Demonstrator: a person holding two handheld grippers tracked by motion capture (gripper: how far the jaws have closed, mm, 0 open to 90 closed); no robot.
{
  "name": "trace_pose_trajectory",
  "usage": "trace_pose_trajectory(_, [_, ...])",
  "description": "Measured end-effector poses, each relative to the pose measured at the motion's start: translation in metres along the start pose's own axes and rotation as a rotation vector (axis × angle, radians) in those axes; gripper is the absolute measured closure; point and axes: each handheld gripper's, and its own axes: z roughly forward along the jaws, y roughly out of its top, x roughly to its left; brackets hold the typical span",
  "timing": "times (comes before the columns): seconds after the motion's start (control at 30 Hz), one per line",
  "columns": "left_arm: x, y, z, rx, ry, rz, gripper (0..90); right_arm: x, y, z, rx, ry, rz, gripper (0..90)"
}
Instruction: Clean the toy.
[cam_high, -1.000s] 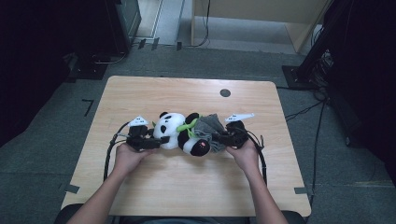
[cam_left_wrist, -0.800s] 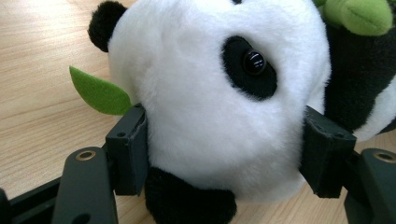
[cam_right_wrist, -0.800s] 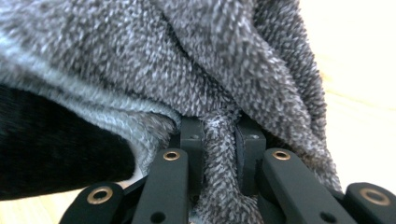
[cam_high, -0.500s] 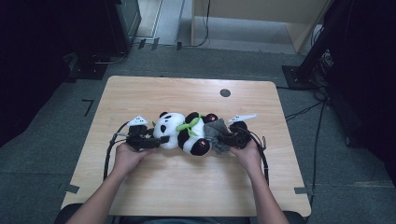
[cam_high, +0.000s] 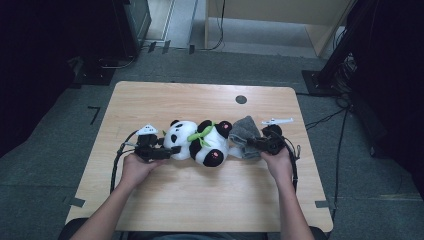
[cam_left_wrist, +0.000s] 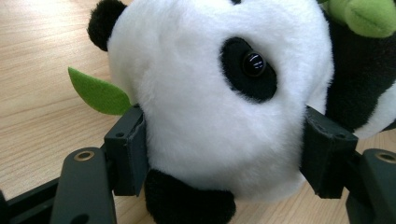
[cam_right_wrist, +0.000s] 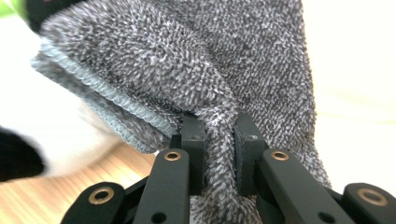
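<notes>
So starting on the left side of the wooden table (cam_high: 165, 200), the person's left hand (cam_high: 131, 169) has the left claw (cam_high: 172, 149) pointed sideways at a plush panda (cam_high: 200, 142), which is lying on its side roughly mid-table. In the left gripper view that left claw (cam_left_wrist: 224, 140) is clamped around the panda's white head (cam_left_wrist: 210, 93), one black pad squeezing into the fur on each side, with a dark ear at the bottom between them and a shiny black eye above. A little green felt leaf (cam_left_wrist: 98, 95) pokes out just beside the left pad, and there's more green stuff (cam_high: 199, 134) up at the panda's neck. Moving right, the panda's black-and-white body runs across to a grey towel (cam_high: 243, 136), which sits bunched right up against the panda's far end, touching it. The right claw (cam_high: 252, 145), held by the person's right hand (cam_high: 276, 161), comes in from the right side onto that towel. In the right gripper view the right claw (cam_right_wrist: 218, 154) is pinched nearly together on a fold of the fuzzy grey towel (cam_right_wrist: 187, 60), with the stitched hem (cam_right_wrist: 107, 102) draping off to the left and blurry panda fur behind it. Cables trail off both claws toward the person.
</notes>
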Motion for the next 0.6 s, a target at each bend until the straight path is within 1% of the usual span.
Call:
trace_pose_trajectory(0.07, [0.000, 0.000, 0.000, -0.001, 0.000, 0.001, 29.0, 0.004, 0.004, -0.008, -0.030, 0.013, -0.010, 79.6])
trace_pose_trajectory(0.17, [0.000, 0.000, 0.000, -0.002, 0.001, 0.001, 29.1, 0.018, 0.015, -0.019, -0.075, 0.027, -0.056, 79.6])
trace_pose_trajectory(0.27, [-0.001, 0.000, 0.000, -0.001, 0.002, 0.003, 29.2, 0.031, 0.023, -0.030, -0.111, 0.039, -0.091, 79.5])
trace_pose_trajectory(0.37, [-0.001, 0.000, 0.000, -0.005, 0.002, 0.002, 29.1, 0.040, 0.028, -0.041, -0.154, 0.060, -0.105, 79.5])
trace_pose_trajectory(0.47, [-0.001, 0.000, 0.000, -0.005, 0.002, 0.003, 29.1, 0.050, 0.032, -0.049, -0.174, 0.091, -0.113, 79.5])
trace_pose_trajectory(0.53, [-0.001, 0.000, 0.000, -0.004, 0.003, 0.002, 29.1, 0.060, 0.034, -0.053, -0.177, 0.107, -0.137, 79.5])
trace_pose_trajectory(0.6, [-0.001, 0.000, 0.000, -0.004, 0.004, 0.001, 29.1, 0.072, 0.034, -0.055, -0.171, 0.126, -0.170, 79.5])
